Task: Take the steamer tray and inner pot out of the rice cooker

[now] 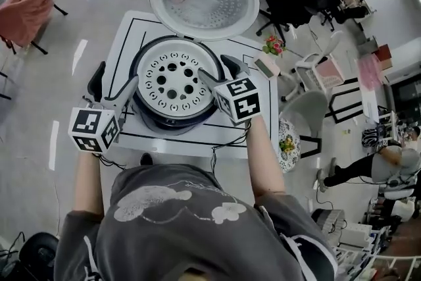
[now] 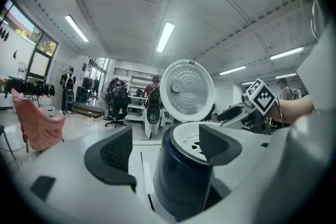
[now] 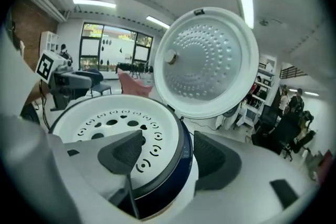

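Observation:
The rice cooker (image 1: 172, 116) stands open on the white table, its lid (image 1: 204, 0) tipped up at the back. A white steamer tray (image 1: 172, 81) with many holes fills the cooker's mouth and hides the inner pot. My left gripper (image 1: 113, 85) is open at the cooker's left side. In the left gripper view the left gripper (image 2: 165, 149) has one finger on each side of the dark blue wall (image 2: 181, 181). My right gripper (image 1: 220, 71) is open at the right rim. In the right gripper view the right gripper (image 3: 168, 157) has one finger (image 3: 123, 152) over the steamer tray (image 3: 113, 128) and the other outside.
The table (image 1: 125, 39) has black lines marked on it, and a small device (image 1: 266, 67) lies at its right edge. Flowers (image 1: 273, 45) and white chairs (image 1: 316, 69) stand to the right. A pink-draped chair (image 1: 26, 10) is far left. A cable (image 1: 217, 148) hangs off the front edge.

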The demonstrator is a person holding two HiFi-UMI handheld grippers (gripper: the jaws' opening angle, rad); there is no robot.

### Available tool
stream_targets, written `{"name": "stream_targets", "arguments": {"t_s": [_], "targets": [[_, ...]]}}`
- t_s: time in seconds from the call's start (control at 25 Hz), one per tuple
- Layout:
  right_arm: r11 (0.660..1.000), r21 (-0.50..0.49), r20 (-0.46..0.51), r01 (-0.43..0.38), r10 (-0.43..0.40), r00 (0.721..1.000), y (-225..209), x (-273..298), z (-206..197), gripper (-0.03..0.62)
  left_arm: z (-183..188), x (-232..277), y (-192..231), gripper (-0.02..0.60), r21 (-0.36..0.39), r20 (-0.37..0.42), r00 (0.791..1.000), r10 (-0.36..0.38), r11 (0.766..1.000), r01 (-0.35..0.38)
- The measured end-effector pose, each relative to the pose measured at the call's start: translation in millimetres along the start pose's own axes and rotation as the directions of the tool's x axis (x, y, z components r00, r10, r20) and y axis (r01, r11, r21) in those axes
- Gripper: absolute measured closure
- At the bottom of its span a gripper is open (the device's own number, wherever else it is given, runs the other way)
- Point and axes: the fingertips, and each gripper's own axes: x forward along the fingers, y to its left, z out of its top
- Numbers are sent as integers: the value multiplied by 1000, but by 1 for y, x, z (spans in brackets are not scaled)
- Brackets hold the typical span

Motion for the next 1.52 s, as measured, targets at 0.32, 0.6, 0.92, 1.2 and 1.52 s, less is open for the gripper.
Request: {"name": "stream_targets", "arguments": {"t_s": [0.32, 0.6, 0.92, 1.2, 1.52], "targets": [[996, -87, -203, 13, -30, 979, -15, 31, -21, 281, -4, 36, 0, 192, 6, -13, 996, -88, 996, 88], [968, -225, -300, 110, -176, 938, -18, 37, -31, 387, -13, 35, 13, 192, 3, -11, 994, -111, 994, 111], [961, -246, -336, 129, -209, 918, -15, 39, -27, 411, -17, 36, 19, 192, -8, -18, 990, -140, 990, 140], [981, -147, -321, 129, -170, 932, -12, 36, -23, 473, -25, 38, 20, 192, -4, -14, 988, -153, 988, 153], [978, -59, -168, 201, -209, 963, -6, 19, 2, 499, -25, 23, 21, 192, 17, -8, 986, -168, 986, 168]]}}
